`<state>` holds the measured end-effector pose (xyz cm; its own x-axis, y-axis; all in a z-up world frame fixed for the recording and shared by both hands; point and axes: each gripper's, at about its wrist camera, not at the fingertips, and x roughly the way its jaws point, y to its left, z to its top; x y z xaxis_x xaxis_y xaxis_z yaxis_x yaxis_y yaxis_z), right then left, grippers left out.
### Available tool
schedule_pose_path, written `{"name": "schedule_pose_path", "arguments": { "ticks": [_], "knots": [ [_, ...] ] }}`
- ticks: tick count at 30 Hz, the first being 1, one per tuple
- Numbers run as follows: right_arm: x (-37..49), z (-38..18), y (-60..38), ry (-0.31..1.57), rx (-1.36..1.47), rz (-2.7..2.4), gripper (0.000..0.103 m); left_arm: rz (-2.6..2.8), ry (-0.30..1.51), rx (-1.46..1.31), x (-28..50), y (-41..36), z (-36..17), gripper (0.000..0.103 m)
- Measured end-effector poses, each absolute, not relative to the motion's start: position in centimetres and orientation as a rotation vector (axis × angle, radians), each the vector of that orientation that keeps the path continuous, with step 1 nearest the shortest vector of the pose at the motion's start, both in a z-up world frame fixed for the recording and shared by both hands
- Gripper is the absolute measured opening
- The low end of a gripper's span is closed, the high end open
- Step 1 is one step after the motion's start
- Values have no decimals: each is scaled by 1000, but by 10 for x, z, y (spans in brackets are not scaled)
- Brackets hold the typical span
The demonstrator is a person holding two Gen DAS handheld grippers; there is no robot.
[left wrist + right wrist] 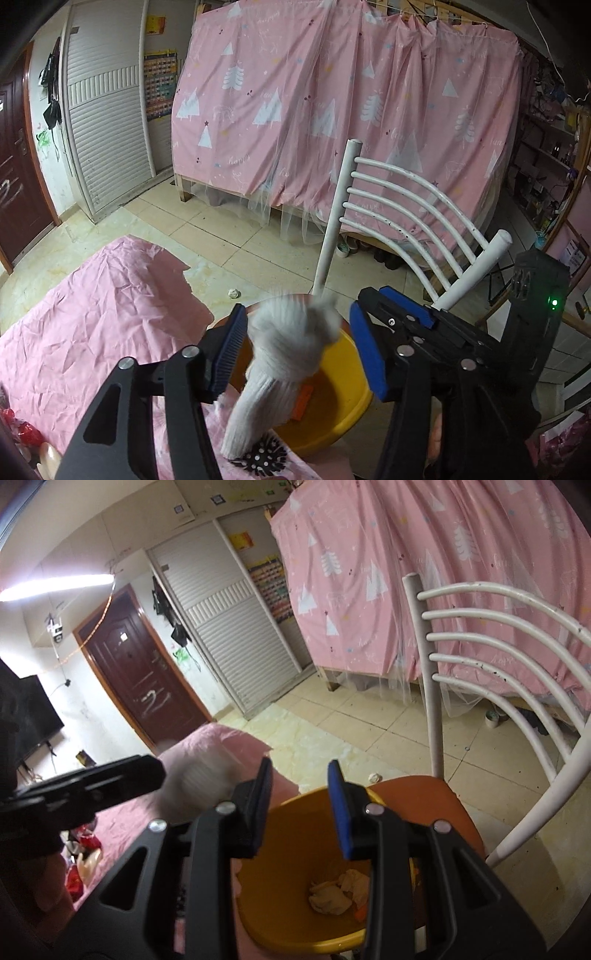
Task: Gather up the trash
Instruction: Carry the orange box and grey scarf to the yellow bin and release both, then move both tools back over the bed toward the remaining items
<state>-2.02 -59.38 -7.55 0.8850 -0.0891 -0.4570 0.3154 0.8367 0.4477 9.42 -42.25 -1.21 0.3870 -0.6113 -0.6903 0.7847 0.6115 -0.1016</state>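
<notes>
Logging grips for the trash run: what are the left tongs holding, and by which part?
Nothing, it seems: the white sock is blurred between the open left tongs, apparently touching neither pad, above the yellow bin.

A home bedroom: beyond the tongs, a pink-curtained bed (343,110) (tree-printed), louvred wardrobe (107,136) and white chair (406,218).

Yellow bin (295,928) on orange chair seat (424,797); pink-clothed table (92,325) beside; paper wad (233,293) on tiled floor (229,236).
</notes>
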Motion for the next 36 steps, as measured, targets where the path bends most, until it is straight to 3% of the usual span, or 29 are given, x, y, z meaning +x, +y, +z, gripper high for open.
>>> {"name": "schedule_pose_path", "arguments": {
  "ticks": [13, 17, 24, 28, 36],
  "knots": [
    [-11, -66, -567, 448, 490, -154, 30, -875, 724, 232, 93, -389, 3, 54],
    [-3, -63, -551, 468, 463, -121, 47, -852, 709, 206, 98, -366, 11, 54],
    [16, -55, -509, 506, 387, -43, 48, -775, 686, 162, 108, -317, 22, 54],
    [27, -51, -485, 523, 352, 7, 51, -701, 659, 150, 113, -279, 29, 63],
    [44, -40, -428, 553, 261, 109, 54, -588, 618, 116, 117, -214, 43, 70]
  ]
}}
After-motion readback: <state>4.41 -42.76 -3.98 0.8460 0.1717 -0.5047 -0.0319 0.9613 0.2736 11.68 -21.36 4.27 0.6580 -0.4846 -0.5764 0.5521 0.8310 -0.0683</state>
